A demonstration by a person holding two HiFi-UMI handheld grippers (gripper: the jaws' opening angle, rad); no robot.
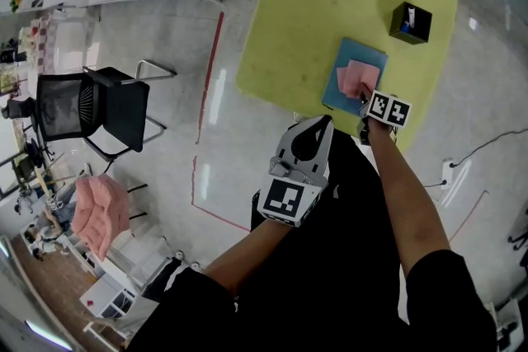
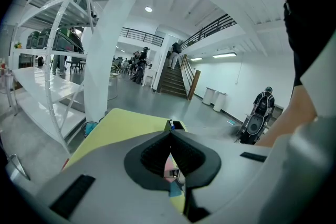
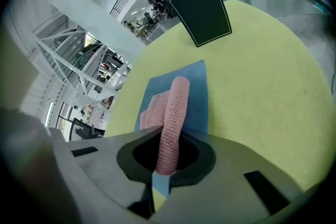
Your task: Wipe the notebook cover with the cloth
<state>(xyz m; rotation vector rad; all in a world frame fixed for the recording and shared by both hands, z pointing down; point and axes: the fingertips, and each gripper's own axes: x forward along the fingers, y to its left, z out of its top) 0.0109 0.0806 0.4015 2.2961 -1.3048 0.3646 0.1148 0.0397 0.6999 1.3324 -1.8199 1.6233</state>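
Two grippers: right gripper (image 3: 168, 162) clamps pink cloth (image 3: 170, 113); left gripper (image 2: 170, 136) closed, empty.
Cloth: just ahead, draped on blue notebook (image 3: 194, 86).

A blue notebook (image 1: 365, 53) lies on the yellow-green worktop (image 1: 313, 4) with a pink cloth (image 1: 355, 78) on its cover, the right gripper (image 1: 363, 100) at the cloth's near edge. The left gripper (image 1: 327, 122) hangs short of the worktop; a black box (image 1: 411, 21) stands beyond the notebook.

An open lab hall: white metal racks (image 2: 50, 55), a staircase (image 2: 173, 81), an office chair (image 1: 99, 107), tape-marked floor (image 1: 173, 194)
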